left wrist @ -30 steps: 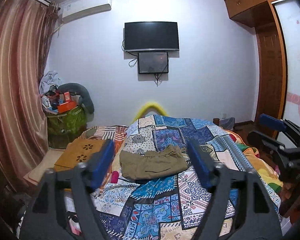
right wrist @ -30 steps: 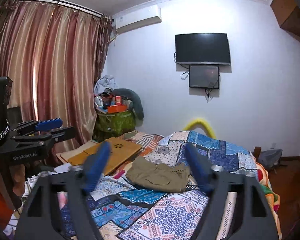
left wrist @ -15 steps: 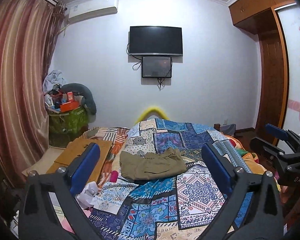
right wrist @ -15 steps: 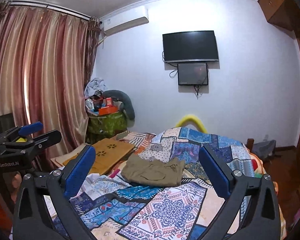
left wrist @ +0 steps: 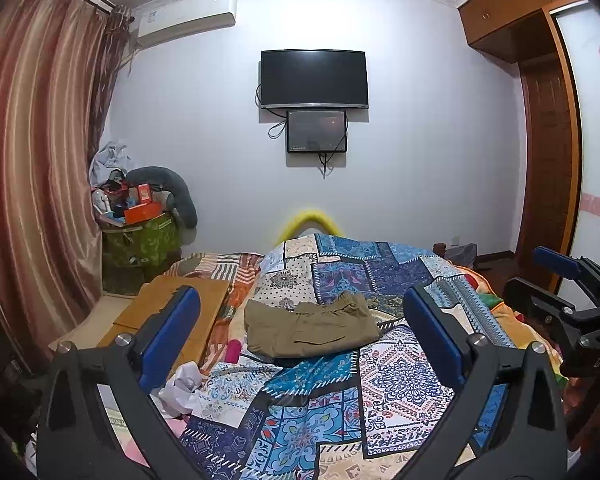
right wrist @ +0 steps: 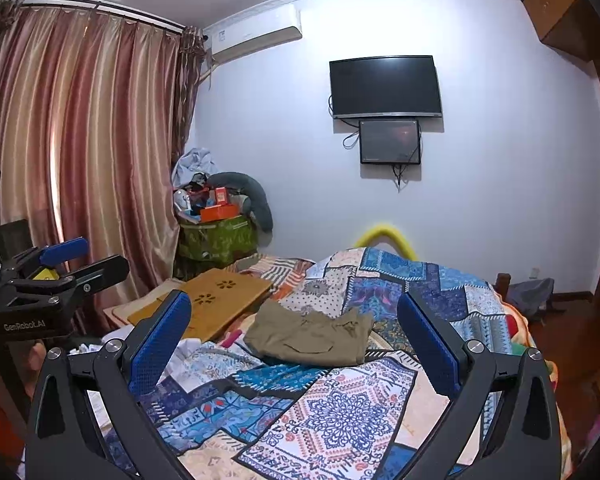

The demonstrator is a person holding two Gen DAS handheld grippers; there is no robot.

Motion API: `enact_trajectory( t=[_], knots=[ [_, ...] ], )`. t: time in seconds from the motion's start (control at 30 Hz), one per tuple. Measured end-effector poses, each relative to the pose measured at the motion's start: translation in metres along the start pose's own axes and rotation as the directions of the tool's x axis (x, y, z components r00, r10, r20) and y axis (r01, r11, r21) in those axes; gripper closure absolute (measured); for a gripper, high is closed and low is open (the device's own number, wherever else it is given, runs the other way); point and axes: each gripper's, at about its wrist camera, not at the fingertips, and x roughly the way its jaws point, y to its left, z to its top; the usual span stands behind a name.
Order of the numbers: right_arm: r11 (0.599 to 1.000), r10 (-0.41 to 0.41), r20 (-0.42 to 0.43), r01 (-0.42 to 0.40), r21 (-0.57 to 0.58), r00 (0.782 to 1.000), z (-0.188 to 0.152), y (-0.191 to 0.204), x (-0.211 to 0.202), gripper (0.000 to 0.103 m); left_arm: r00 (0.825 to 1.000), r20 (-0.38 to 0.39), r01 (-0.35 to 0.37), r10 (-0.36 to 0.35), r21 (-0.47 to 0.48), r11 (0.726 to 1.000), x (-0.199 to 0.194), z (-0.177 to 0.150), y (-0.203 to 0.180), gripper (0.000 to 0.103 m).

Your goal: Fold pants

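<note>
Change: both pairs of blue-padded jaws have spread from half-open a second ago to their widest, and the hands have barely shifted.
Green fabric bin [left wrist: 142,240]: far left by the striped curtain, heaped with an orange box, small bottles and loose cloth, all spilling above the rim.
Left gripper [left wrist: 300,336]: jaws gaping wide, nothing between the pads, hanging over the near end of the bed.
Olive-green cotton pants [left wrist: 312,326]: lying in a compact, already doubled bundle on the patchwork quilt [left wrist: 380,392], waistband bunched at the far side, well apart from both tools.
Right gripper [right wrist: 296,340]: also fully spread, empty, aimed at the same bundle.
Progress: looks near done, or just released.
Risk, snag: the quilt is rumpled beneath, so a low pinch could catch bedding along with the cloth.
Risk, unfolding: lifting one edge alone would likely let the loose layers slide apart.
Risk, drop: the bundle sits near the bed's left side; a push that way could tip it off.
</note>
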Motion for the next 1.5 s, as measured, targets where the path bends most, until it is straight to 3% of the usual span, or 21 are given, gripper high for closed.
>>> enact_trajectory(
  t=[1.5],
  knots=[
    [0.999,-0.023,0.014,0.022,0.038,1.0,0.004,-0.009,-0.017,0.0,0.995,-0.015,0.102,-0.102,0.016,0.995,-0.006,0.0,-0.012,0.0]
  ],
)
